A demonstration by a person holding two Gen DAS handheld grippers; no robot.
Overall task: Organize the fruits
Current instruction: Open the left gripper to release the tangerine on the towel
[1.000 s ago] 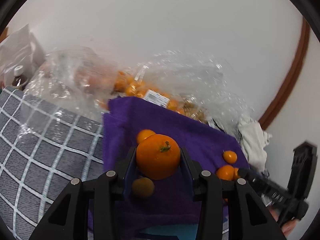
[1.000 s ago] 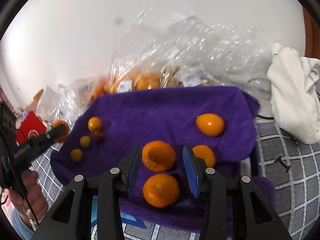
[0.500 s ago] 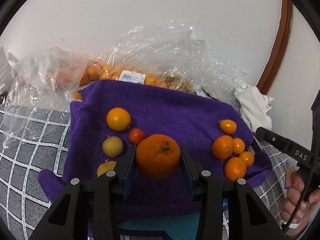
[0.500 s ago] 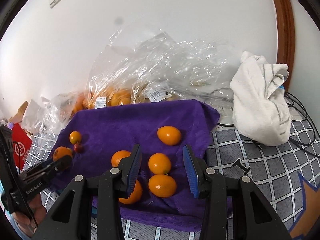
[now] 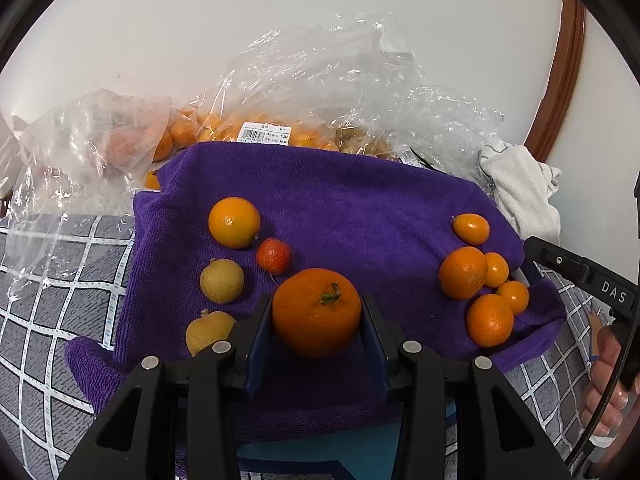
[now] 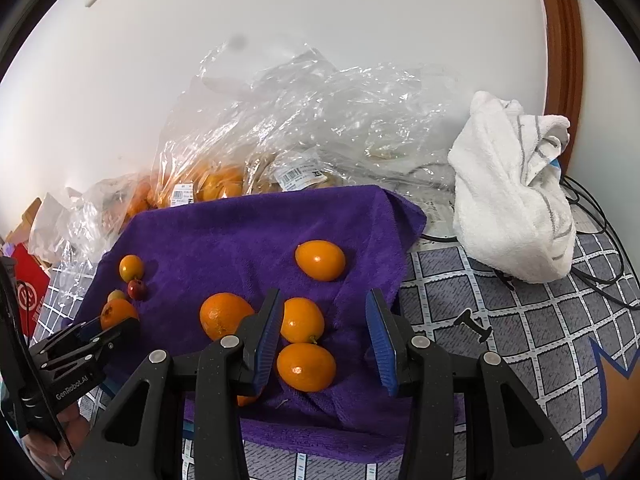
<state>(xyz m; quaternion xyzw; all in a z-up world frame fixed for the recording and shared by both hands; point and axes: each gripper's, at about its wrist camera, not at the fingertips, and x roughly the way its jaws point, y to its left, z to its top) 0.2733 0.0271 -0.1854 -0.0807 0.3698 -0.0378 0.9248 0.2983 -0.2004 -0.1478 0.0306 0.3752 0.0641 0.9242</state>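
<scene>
My left gripper (image 5: 316, 320) is shut on a large orange (image 5: 316, 312) with a green stem and holds it above the near part of the purple towel (image 5: 360, 208). On the towel's left lie a small orange (image 5: 234, 222), a red fruit (image 5: 274, 255) and two tan fruits (image 5: 222, 281). On its right lies a cluster of oranges (image 5: 464, 273). My right gripper (image 6: 324, 334) is open and empty above the towel's (image 6: 240, 248) right side, over small oranges (image 6: 306, 366). The left gripper with its orange (image 6: 118, 314) shows at the left of the right wrist view.
Clear plastic bags (image 5: 304, 92) holding more oranges lie against the white wall behind the towel. A crumpled white cloth (image 6: 516, 204) and black cables (image 6: 600, 240) lie on the grey checked table cover (image 6: 500, 320) to the right. A red box (image 6: 30, 296) sits far left.
The left gripper has swung right and pulled back with the orange, now facing the towel's middle. The right gripper has lifted off an orange and drawn back to the right, still open.
</scene>
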